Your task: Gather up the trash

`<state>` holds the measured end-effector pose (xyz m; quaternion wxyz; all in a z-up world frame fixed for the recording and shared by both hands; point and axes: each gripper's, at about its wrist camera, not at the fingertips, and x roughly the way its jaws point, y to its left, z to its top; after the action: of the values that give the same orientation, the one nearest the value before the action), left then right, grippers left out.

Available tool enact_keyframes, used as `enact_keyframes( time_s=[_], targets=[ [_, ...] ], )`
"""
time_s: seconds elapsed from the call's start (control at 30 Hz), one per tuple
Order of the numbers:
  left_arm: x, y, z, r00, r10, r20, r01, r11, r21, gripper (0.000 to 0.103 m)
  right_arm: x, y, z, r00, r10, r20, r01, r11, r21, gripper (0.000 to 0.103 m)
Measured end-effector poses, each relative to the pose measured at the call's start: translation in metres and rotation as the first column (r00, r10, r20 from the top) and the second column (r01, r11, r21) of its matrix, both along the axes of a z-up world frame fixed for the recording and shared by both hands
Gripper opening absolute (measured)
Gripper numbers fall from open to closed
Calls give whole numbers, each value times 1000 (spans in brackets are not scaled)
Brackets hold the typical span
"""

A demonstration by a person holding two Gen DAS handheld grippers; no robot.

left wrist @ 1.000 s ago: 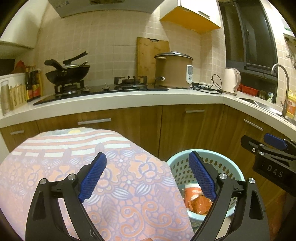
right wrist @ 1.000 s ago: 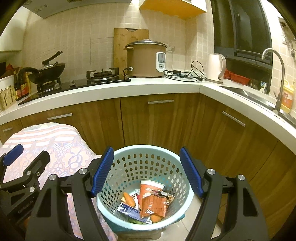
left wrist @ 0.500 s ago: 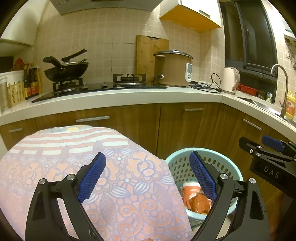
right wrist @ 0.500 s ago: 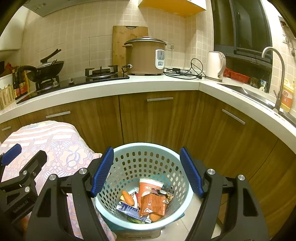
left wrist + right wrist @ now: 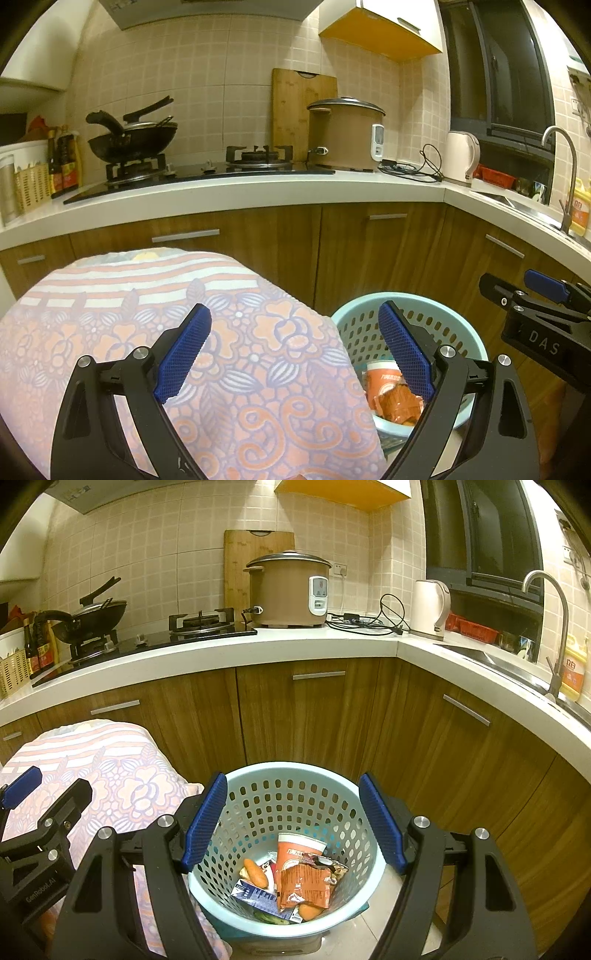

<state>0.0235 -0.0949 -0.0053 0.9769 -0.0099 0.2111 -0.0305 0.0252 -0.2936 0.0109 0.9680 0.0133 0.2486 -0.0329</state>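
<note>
A pale blue perforated waste basket (image 5: 295,853) stands on the tiled floor against wooden cabinets under a white counter (image 5: 221,653). Inside it lie an orange cup (image 5: 300,851), an orange wrapper (image 5: 303,884) and a carrot (image 5: 255,873). Just beside it is a floral cloth-covered surface (image 5: 229,350). The left gripper (image 5: 293,354) and right gripper (image 5: 293,819) both stand apart, gripping nothing.
</note>
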Motion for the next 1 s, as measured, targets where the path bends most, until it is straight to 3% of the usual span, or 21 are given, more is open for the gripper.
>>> enact_keyframes(
  time_s=[1.0],
  targets=[
    [0, 4, -3, 1000, 11, -8, -11, 1000, 1, 92, 0, 4, -1, 1000, 7, 1, -7, 1000, -7, 70]
  ],
)
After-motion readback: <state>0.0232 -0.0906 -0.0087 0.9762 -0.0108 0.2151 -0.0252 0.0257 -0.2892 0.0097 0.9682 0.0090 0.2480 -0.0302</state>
